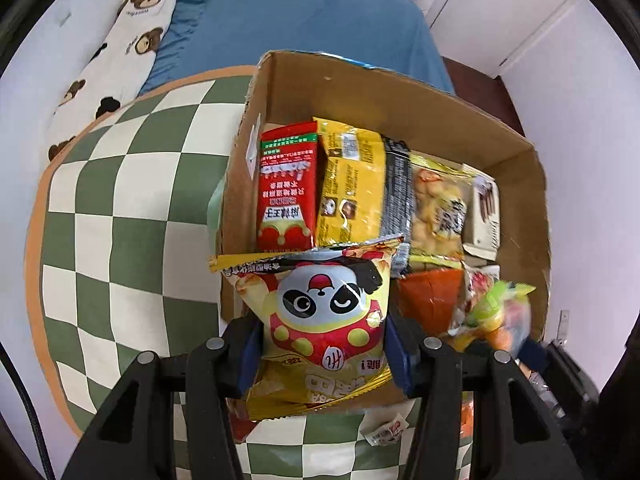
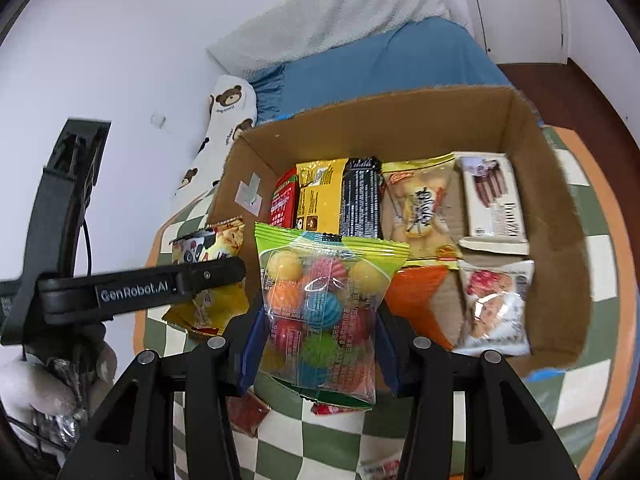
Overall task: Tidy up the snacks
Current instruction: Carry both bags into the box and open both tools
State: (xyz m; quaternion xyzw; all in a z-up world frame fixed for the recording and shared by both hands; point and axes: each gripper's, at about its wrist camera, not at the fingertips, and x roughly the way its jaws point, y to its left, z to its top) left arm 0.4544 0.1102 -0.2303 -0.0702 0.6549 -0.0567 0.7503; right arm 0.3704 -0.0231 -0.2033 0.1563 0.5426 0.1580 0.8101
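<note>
My left gripper (image 1: 322, 354) is shut on a yellow panda snack bag (image 1: 320, 304), held above the near left corner of an open cardboard box (image 1: 532, 208). My right gripper (image 2: 316, 344) is shut on a clear bag of coloured gumballs (image 2: 320, 300), held over the near edge of the same box (image 2: 560, 208). From the right wrist view the left gripper (image 2: 216, 272) and its panda bag (image 2: 208, 248) show at the left. The box holds a red packet (image 1: 286, 192), a yellow packet (image 1: 352, 184), a black packet (image 2: 360, 200), a biscuit bag (image 2: 420, 208), a white chocolate-stick box (image 2: 494, 200) and a cookie pack (image 2: 496, 304).
The box stands on a green-and-cream checkered mat (image 1: 132, 200) on a bed with a blue sheet (image 1: 300, 24). A bear-print pillow (image 1: 116, 64) lies along the wall. Small loose packets (image 1: 386, 430) lie on the mat under the grippers. A gloved hand (image 2: 36, 384) holds the left gripper.
</note>
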